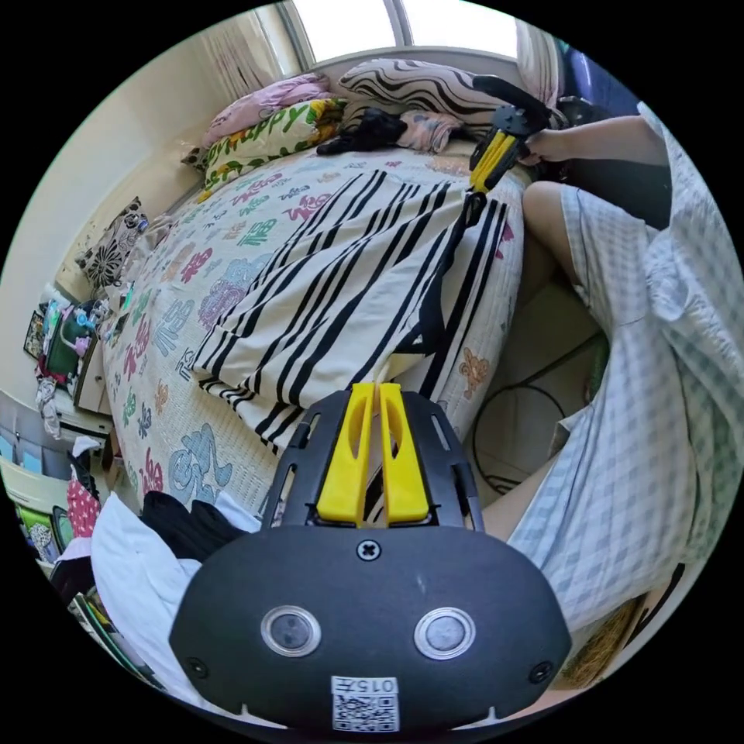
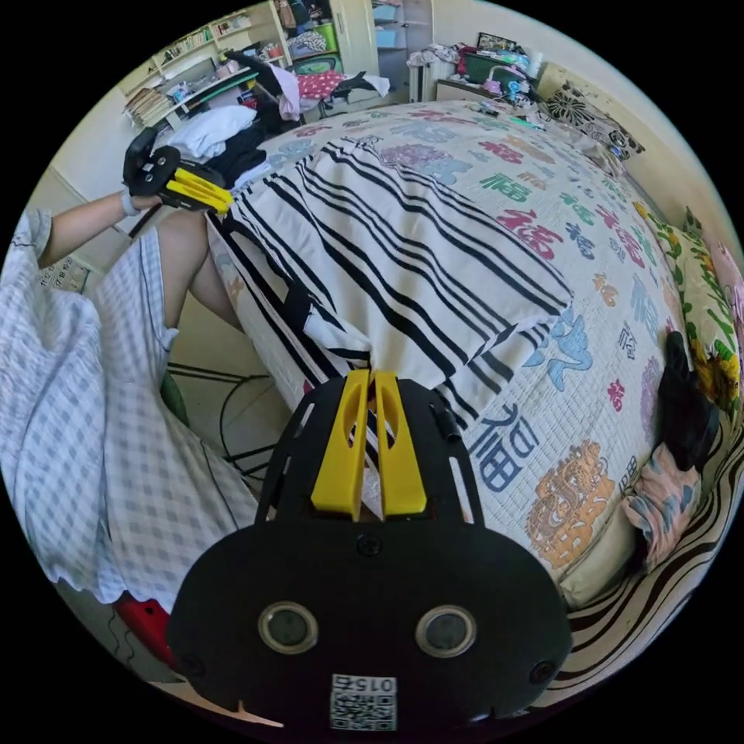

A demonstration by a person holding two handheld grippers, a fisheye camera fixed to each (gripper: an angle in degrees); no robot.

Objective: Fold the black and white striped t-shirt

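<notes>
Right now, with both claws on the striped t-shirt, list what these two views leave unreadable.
- Left gripper view: the pinched edge of the striped t-shirt is covered by the left claw and its black mount.
- Right gripper view: the grip of the right claw on the cloth is masked the same way.
- Both views: the shirt's underside lies against the bedspread.
- Right gripper view: the shelves are too small to tell their contents.

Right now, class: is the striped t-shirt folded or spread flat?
Partly folded: the striped t-shirt lies doubled on the bed, both claws gripping its near edge.
</notes>
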